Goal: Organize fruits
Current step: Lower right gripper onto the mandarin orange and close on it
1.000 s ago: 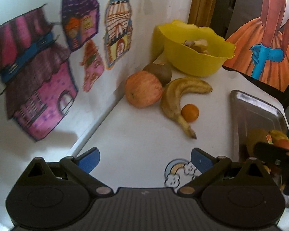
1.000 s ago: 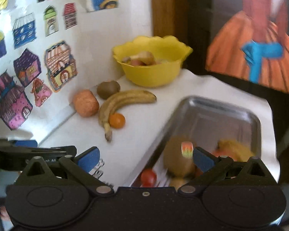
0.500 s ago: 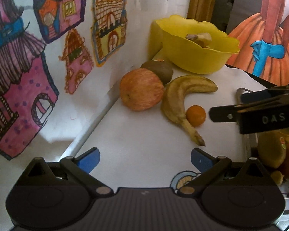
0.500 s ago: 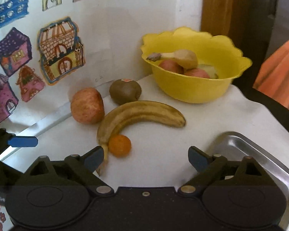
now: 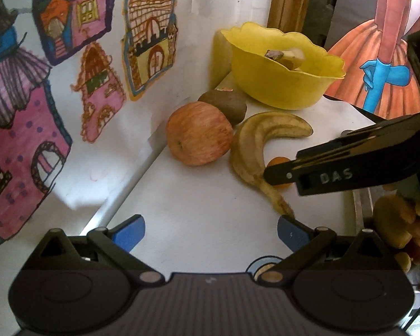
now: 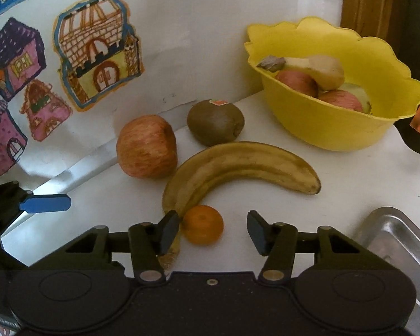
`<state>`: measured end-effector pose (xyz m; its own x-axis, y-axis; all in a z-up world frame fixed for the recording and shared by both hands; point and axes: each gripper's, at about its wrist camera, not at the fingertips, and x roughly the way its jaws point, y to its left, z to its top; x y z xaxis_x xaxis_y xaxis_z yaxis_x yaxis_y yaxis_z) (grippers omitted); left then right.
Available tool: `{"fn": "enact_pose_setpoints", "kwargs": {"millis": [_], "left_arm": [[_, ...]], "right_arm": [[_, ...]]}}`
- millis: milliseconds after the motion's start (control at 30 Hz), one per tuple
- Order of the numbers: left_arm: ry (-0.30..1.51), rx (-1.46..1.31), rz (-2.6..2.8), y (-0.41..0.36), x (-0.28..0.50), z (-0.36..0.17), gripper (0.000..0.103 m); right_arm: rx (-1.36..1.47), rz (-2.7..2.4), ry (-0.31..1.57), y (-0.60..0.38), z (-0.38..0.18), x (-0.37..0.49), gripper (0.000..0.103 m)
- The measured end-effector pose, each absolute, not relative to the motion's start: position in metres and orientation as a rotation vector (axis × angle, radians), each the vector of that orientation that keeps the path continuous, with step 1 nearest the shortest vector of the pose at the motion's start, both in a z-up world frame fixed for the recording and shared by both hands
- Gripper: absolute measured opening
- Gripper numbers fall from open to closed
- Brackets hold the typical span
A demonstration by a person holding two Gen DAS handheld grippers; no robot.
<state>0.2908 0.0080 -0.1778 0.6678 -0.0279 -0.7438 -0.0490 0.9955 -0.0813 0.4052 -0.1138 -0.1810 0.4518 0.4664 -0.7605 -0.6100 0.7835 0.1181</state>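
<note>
Right hand-held gripper [image 6: 212, 231]: your jaws have just been narrowing around the small orange [image 6: 202, 224], right pad not touching.
Left hand-held gripper [image 5: 210, 228]: yours gapes wide, empty.
Orange: on the table [image 6: 350, 184], against the banana [image 6: 238, 168].

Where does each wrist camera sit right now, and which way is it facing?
Left wrist: rides the left gripper, angled down at the white table; blue-padded jaws apart and empty, the right gripper's black finger crossing in from the right.
Right wrist: rides the right gripper, angled down at the small orange citrus between jaws that have just been closing; the left gripper's blue fingertip shows at left.
Shared: red apple, browning banana, yellow scalloped plastic bowl.
</note>
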Motion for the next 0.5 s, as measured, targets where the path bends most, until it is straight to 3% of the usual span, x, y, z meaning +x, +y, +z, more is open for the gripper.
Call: {"fn": "enact_pose_setpoints", "kwargs": {"millis": [133,267,500], "left_arm": [[0.841,-0.092,0.003,0.006,0.296,-0.178,0.102],[0.84,-0.092,-0.013,0.003,0.297,-0.178,0.102],[0.824,-0.076,-0.023,-0.006,0.301,-0.18,0.1]], "right_arm": [[-0.174,0.675,0.882,-0.112,-0.184,0.407,0.049],[-0.137,0.711,0.904,-0.118,-0.184,0.407,0.036],[-0.157,0.682,0.88,-0.141,-0.184,0.411,0.035]]}}
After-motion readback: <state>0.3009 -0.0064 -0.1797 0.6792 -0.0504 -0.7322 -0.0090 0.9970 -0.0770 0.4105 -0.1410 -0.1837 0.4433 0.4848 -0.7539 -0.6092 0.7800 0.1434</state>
